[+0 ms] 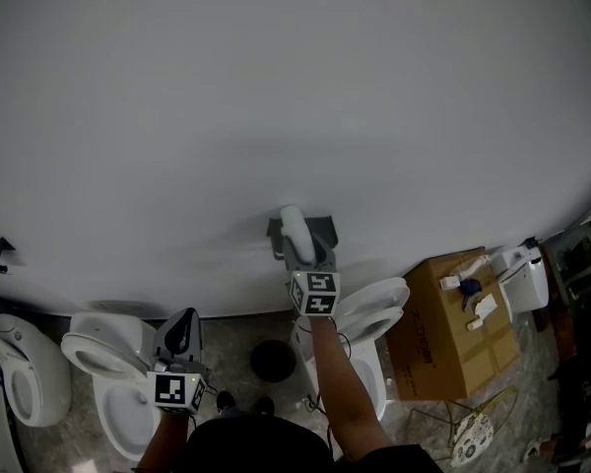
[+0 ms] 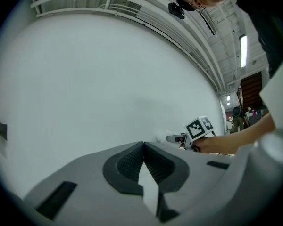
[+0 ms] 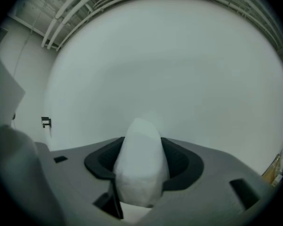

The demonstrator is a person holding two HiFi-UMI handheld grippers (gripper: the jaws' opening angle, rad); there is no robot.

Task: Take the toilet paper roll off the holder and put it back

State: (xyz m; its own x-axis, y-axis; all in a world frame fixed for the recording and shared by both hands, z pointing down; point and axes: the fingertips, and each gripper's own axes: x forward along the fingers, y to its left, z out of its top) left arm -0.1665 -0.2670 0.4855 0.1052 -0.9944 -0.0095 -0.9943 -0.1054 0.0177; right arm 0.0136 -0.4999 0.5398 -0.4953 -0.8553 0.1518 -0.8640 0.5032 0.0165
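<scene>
The right gripper (image 1: 297, 246) is the one at work: its fingers (image 3: 181, 160) grip the white toilet paper roll (image 3: 140, 166) from both sides, squeezing it narrow, so the roll sits directly between them and rises above them. The roll is up against the pale wall (image 1: 276, 97) at the grey metal wall holder (image 1: 322, 231); whether it is threaded on the holder I cannot tell. The left gripper (image 2: 143, 147) hangs lower and well apart, its fingers closed on nothing. White toilets (image 1: 113, 363) and a brown cardboard box (image 1: 443, 333) stand below, clear of the holder, with nothing blocking the way.
</scene>
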